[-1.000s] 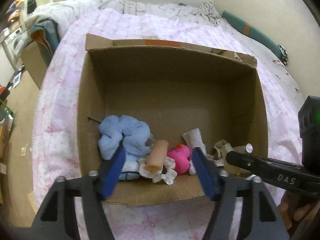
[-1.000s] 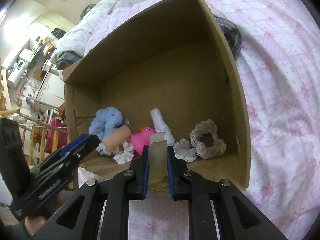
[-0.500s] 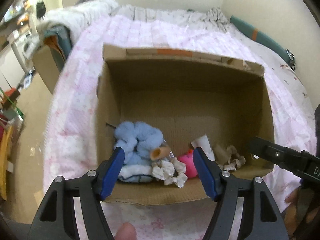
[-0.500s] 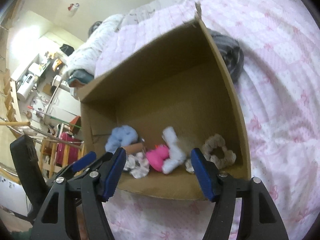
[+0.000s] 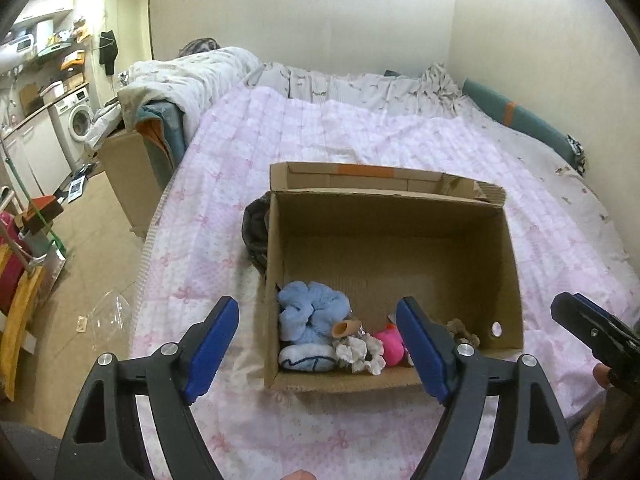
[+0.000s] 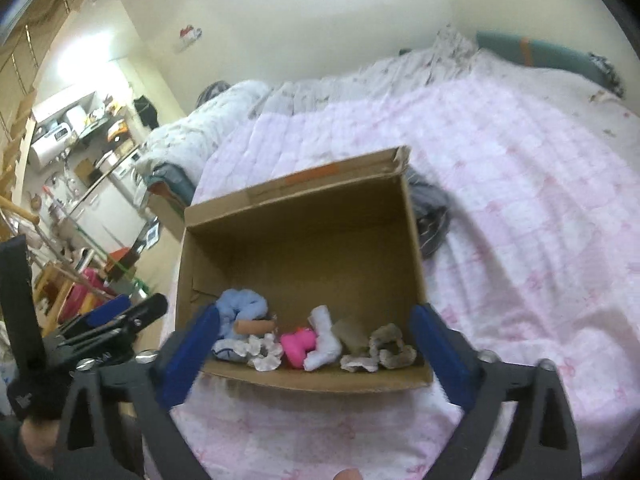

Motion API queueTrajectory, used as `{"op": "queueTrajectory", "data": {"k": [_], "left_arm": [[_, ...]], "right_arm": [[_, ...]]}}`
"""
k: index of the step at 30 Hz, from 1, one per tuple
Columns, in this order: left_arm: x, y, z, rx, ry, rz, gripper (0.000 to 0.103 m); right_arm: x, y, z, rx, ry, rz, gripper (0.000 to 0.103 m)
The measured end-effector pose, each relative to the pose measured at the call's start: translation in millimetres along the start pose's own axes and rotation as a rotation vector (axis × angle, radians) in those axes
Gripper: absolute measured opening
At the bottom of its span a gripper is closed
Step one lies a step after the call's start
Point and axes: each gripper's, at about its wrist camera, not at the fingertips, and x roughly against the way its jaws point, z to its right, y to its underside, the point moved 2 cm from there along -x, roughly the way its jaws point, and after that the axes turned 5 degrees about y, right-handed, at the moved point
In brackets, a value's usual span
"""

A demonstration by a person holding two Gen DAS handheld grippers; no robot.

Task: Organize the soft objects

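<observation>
Both tools are drawn back from the cardboard box (image 6: 304, 240); the right tool (image 6: 316, 344), just opened, is seen empty.

Left tool (image 5: 320, 344) is held open, empty; soft objects (image 6: 312, 344) are gathered low in frame along the box's near wall, nothing seen left on the bed (image 5: 320, 140).

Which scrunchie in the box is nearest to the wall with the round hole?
The beige scrunchie, at the right end of the row in the box. The blue scrunchie is at the opposite end, and the white scrunchie lies near it.
</observation>
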Motion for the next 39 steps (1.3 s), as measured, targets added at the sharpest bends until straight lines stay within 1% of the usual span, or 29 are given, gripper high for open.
{"op": "queueTrajectory", "data": {"k": [1,3,4,5,7,9,11,13,14,15,18,20,23,25,28,29,33,39], "left_arm": [[5,2,-1,0.0,0.001,0.004,0.081],[14,9,-5,0.002,0.003,0.012,0.086],[18,12,-6,0.006,0.003,0.014,0.087],[22,14,-8,0.011,0.004,0.017,0.088],[28,20,-11,0.026,0.0,0.021,0.089],[32,25,-12,0.033,-0.002,0.019,0.092],[36,31,-12,0.032,0.0,0.023,0.094],[41,34,-11,0.031,0.01,0.048,0.094],[43,35,-12,0.032,0.018,0.07,0.096],[46,38,-12,0.031,0.027,0.09,0.102],[46,37,-10,0.015,0.024,0.092,0.103],[44,38,-10,0.011,0.011,0.087,0.103],[39,39,-11,0.017,0.01,0.069,0.103],[37,40,-10,0.011,-0.017,0.064,0.103],[35,40,-8,-0.01,-0.085,0.053,0.103],[35,41,-7,-0.016,-0.093,0.057,0.103],[37,40,-9,0.013,-0.019,0.052,0.103],[35,40,-10,0.029,0.019,0.041,0.103]], "right_arm": [[5,2,1,-0.005,0.01,0.016,0.103],[15,5,2,-0.001,0.044,0.045,0.103],[19,6,1,0.006,0.059,0.057,0.103],[23,8,0,0.018,0.087,0.074,0.103],[33,15,-3,0.053,0.169,0.121,0.103],[40,21,-6,0.078,0.198,0.154,0.103],[42,24,-9,0.082,0.194,0.147,0.103],[45,28,-9,0.08,0.19,0.142,0.103],[46,29,-10,0.078,0.19,0.14,0.103],[46,31,-10,0.074,0.189,0.138,0.103],[47,36,-13,0.07,0.179,0.127,0.103],[45,39,-17,0.084,0.188,0.12,0.103],[41,42,-22,0.113,0.205,0.111,0.103],[39,42,-22,0.116,0.206,0.112,0.103],[36,42,-22,0.11,0.214,0.101,0.103],[35,42,-21,0.105,0.215,0.096,0.103],[33,40,-18,0.091,0.211,0.088,0.103],[32,41,-19,0.105,0.207,0.088,0.103]]}}
